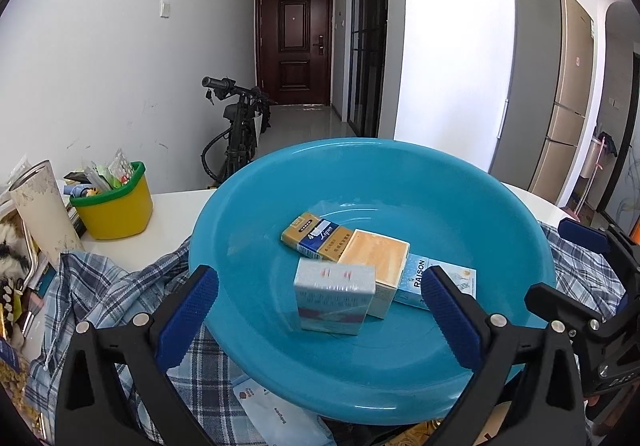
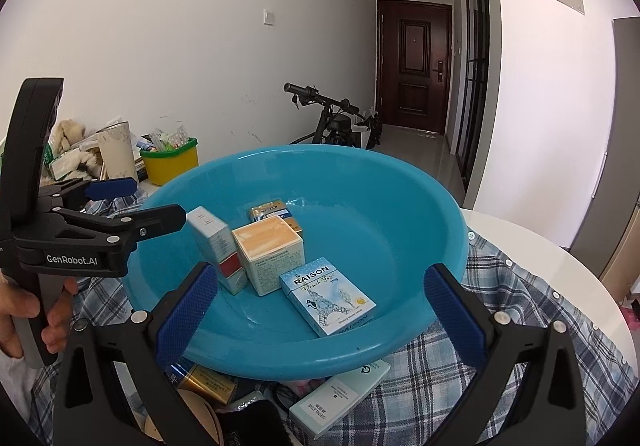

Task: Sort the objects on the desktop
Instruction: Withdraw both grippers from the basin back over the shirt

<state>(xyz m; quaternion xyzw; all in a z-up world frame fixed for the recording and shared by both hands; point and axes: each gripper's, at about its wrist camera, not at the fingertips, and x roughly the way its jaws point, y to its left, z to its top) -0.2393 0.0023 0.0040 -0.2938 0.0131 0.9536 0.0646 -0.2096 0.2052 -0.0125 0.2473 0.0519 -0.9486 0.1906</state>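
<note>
left tongs (image 1: 320, 310) spread wide, released, over basin (image 1: 460, 173); right tongs (image 2: 320, 310) released, holding nothing.

Ahead of you, white walls (image 1: 120, 45) flank a hallway with a glossy floor (image 1: 304, 121), ending at a dark brown door (image 1: 294, 41); a refrigerator (image 1: 560, 93) stands right.

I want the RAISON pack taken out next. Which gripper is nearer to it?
Right. The right gripper hangs just short of the RAISON pack, jaws open. The left gripper sits further left, over the silver-blue box.
</note>
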